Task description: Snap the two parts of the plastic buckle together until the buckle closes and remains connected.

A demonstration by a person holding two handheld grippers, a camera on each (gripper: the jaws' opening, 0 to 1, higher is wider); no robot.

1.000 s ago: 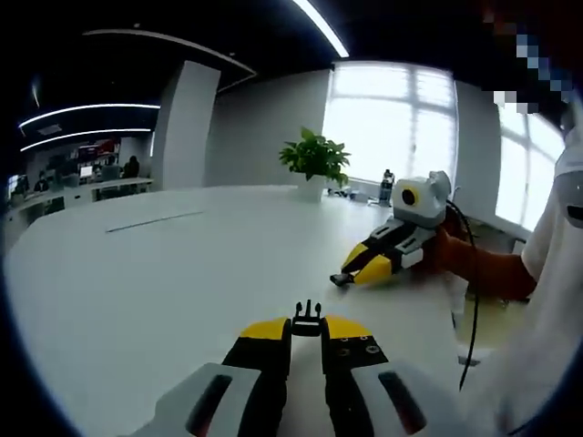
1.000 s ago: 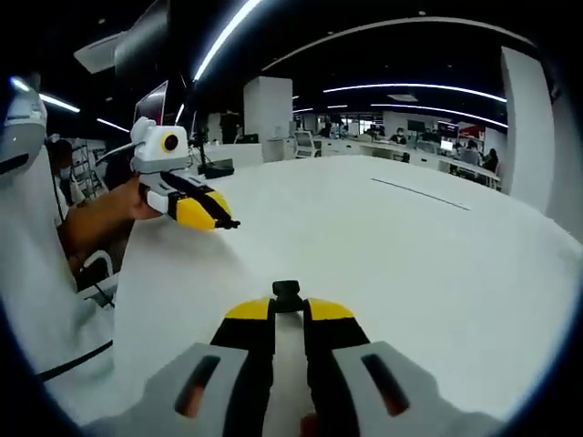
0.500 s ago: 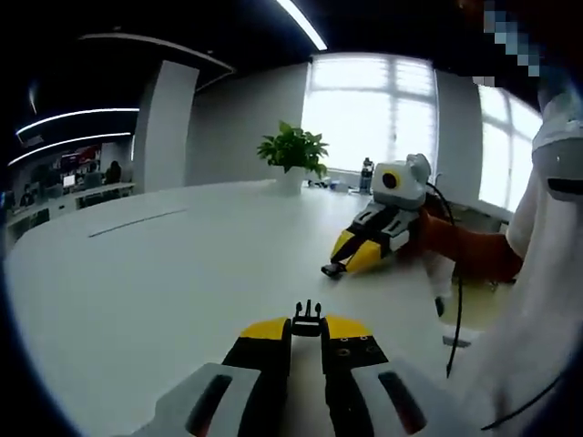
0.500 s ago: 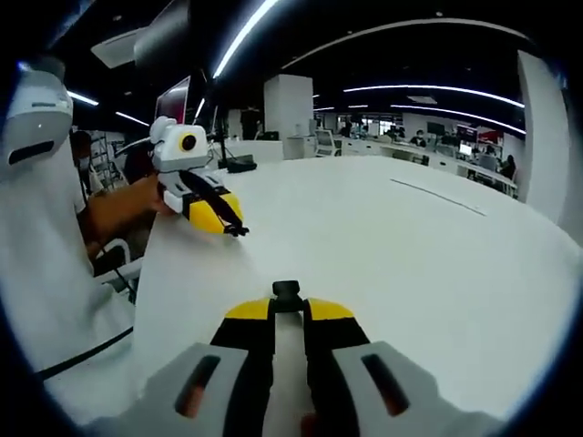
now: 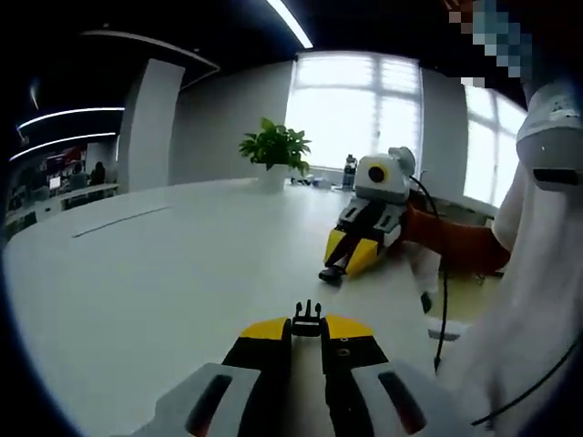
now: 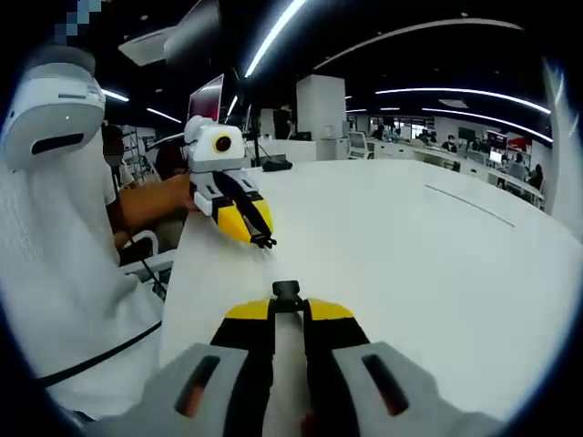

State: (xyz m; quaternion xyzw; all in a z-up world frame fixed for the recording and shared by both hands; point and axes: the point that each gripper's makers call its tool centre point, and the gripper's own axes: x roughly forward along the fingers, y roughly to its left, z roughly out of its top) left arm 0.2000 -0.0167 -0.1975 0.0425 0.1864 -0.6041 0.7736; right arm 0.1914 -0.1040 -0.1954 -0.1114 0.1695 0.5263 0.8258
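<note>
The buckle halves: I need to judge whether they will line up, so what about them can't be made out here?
- Pronged buckle half, left gripper view: its rear is pinched between the left tongs; only the prongs stick out.
- Socket buckle half, right gripper view: mostly hidden between the right tongs; its opening faces away.
- Each half in the other view: too small at the far tongs' tips.
</note>
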